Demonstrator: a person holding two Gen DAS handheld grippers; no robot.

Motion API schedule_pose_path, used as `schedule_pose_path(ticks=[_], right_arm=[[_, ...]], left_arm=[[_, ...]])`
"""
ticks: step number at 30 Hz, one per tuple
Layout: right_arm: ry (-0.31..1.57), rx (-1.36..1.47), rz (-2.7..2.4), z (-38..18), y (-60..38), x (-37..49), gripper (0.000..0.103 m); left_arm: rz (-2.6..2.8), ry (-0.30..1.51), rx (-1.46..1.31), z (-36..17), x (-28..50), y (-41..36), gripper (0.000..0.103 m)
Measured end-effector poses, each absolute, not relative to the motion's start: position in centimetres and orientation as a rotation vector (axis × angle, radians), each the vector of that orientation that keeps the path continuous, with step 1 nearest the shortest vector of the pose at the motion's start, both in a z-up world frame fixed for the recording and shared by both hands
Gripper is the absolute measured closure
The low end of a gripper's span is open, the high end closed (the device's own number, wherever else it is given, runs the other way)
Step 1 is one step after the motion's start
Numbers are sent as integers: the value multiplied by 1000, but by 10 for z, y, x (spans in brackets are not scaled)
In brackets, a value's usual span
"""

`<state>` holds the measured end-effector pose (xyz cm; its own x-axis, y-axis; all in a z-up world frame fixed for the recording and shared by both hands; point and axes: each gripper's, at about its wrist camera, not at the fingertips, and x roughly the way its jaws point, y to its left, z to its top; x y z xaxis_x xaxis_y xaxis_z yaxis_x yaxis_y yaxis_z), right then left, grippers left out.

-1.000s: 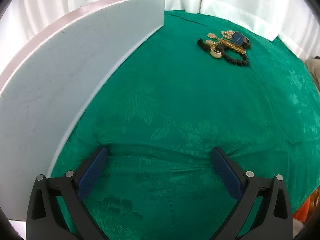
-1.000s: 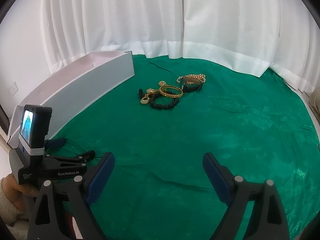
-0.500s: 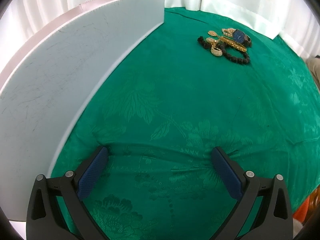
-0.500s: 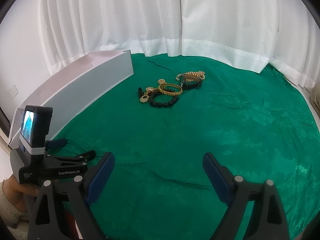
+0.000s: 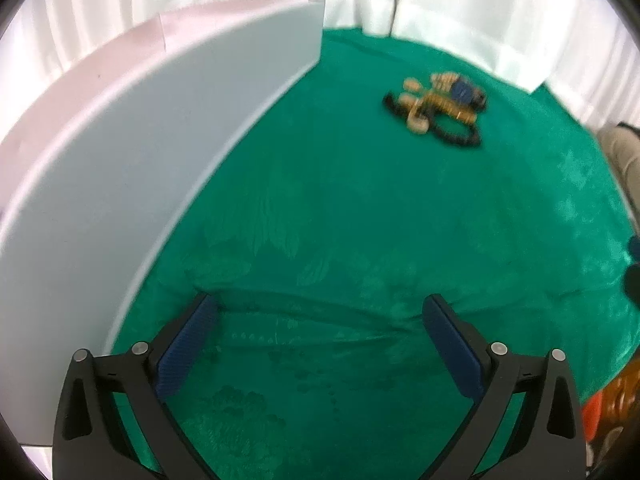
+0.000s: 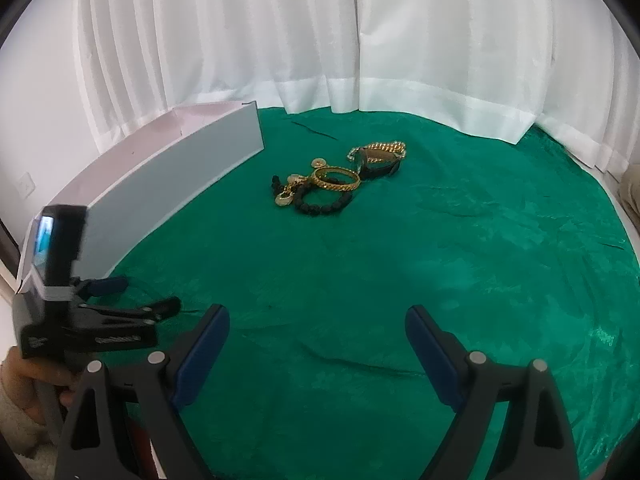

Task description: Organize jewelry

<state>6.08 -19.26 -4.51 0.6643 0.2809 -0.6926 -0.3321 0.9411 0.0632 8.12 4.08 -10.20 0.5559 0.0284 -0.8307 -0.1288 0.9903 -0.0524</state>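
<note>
Both grippers idle — jewelry untouched.
Left gripper point(image 5: 320, 312) and right gripper point(image 6: 318, 320) had jaws spread, holding nothing; jewelry pile point(image 6: 336, 184) lay on green cloth point(image 6: 440, 260) — near white box point(image 6: 168, 184).

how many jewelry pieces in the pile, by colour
gold: 4 as far as I can tell: bangle, chain, two coin charms
black: 1, bead bracelet
dark: 1, watch
total: 6, though the pile overlaps
</note>
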Motion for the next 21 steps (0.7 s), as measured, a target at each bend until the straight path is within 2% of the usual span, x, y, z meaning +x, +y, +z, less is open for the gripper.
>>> schedule_pose_path(ticks=[8,21], right_arm=[[786,-58,333,-50,-198,65,12],[811,-34,323,-59,-210,68,12]], left_arm=[[29,879,-93,-62,69,36,1],[28,880,-99,-55,79,39,1]])
